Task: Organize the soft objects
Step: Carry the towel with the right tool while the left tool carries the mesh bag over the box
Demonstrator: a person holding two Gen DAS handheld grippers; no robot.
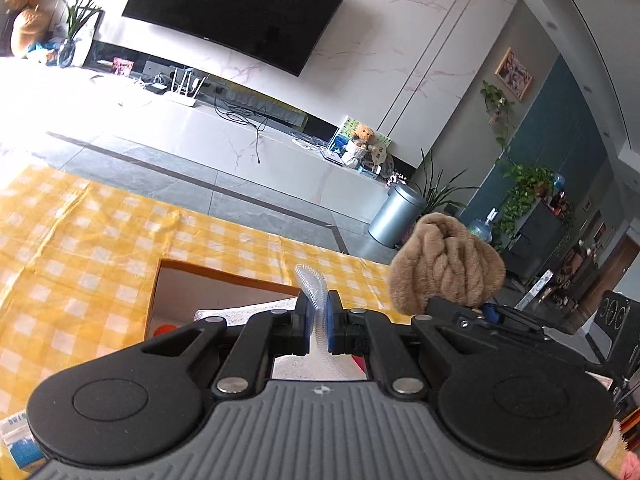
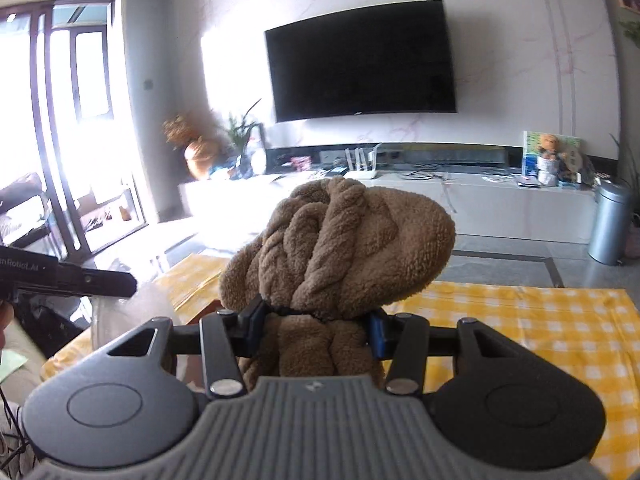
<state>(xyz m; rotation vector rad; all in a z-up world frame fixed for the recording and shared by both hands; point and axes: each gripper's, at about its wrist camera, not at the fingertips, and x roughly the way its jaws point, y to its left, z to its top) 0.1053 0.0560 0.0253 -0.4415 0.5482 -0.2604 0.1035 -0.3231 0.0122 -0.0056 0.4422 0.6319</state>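
My left gripper [image 1: 318, 320] is shut on a thin, clear ridged plastic piece [image 1: 314, 288] that sticks up between its blue pads; its lower part runs white under the jaws. Below and ahead lies an open cardboard box [image 1: 224, 280] on the yellow checked cloth [image 1: 80, 248]. My right gripper [image 2: 318, 322] is shut on a brown fuzzy knotted plush [image 2: 340, 244], squeezed at its waist, with the bulk bulging above the pads. That same plush [image 1: 444, 268] and the right gripper under it show at the right of the left wrist view.
A white TV bench [image 2: 460, 196] with a router, cables and a teddy bear stands under a wall TV [image 2: 360, 60]. A grey metal bin [image 2: 610, 224] sits on the tiled floor at the right. The other gripper's black body [image 2: 68, 276] reaches in at the left.
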